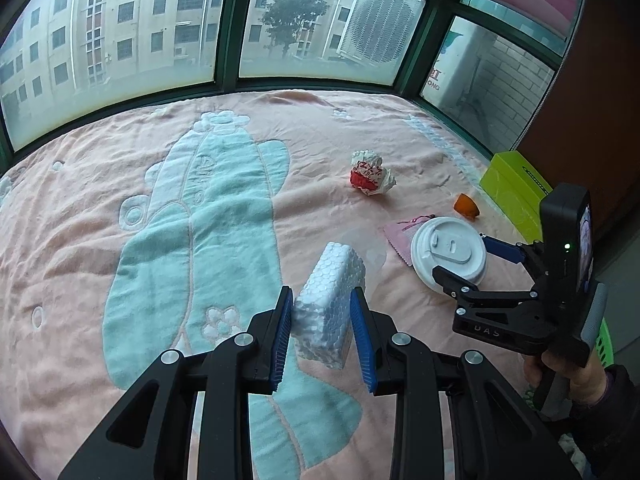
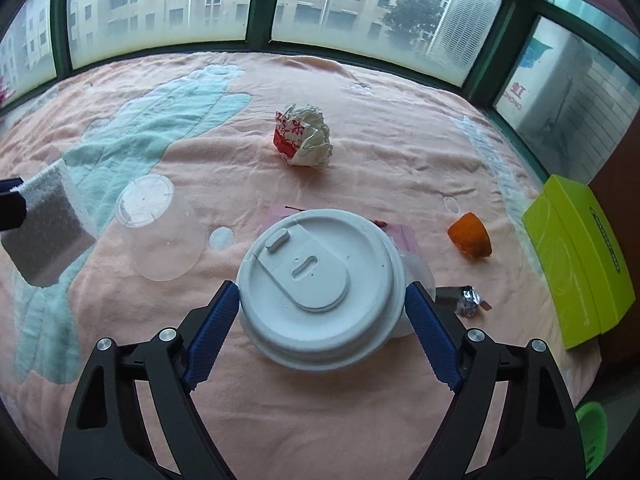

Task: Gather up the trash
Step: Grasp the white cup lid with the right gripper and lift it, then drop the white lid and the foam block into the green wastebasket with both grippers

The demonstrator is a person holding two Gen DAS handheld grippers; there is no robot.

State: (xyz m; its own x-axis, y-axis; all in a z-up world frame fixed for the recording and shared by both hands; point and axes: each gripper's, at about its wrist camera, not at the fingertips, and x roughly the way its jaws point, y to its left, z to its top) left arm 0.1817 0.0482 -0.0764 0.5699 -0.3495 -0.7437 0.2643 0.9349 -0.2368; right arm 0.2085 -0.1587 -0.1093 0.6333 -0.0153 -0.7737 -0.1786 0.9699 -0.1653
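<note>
My left gripper [image 1: 322, 308] is shut on a white foam block [image 1: 332, 288], which hangs tilted above the pink blanket [image 1: 80, 220]; the same foam block [image 2: 44, 228] shows at the left edge of the right wrist view. My right gripper [image 2: 322, 292] straddles a white cup lid [image 2: 320, 280], both blue pads [image 2: 216, 320] against its rim. From the left wrist view the right gripper [image 1: 464, 256] and cup lid [image 1: 448, 252] sit at the right, a hand on the handle. Loose on the blanket lie a crumpled red-and-white wrapper [image 2: 304, 136], an orange peel [image 2: 470, 236], a clear plastic lid [image 2: 160, 228] and a foil scrap [image 2: 468, 298].
A pink sachet [image 2: 404, 236] lies partly under the cup lid. A lime-green box [image 2: 580, 260] stands at the bed's right edge, with a green basket [image 2: 592, 440] low beside it. Windows in dark green frames [image 1: 228, 40] close off the far side.
</note>
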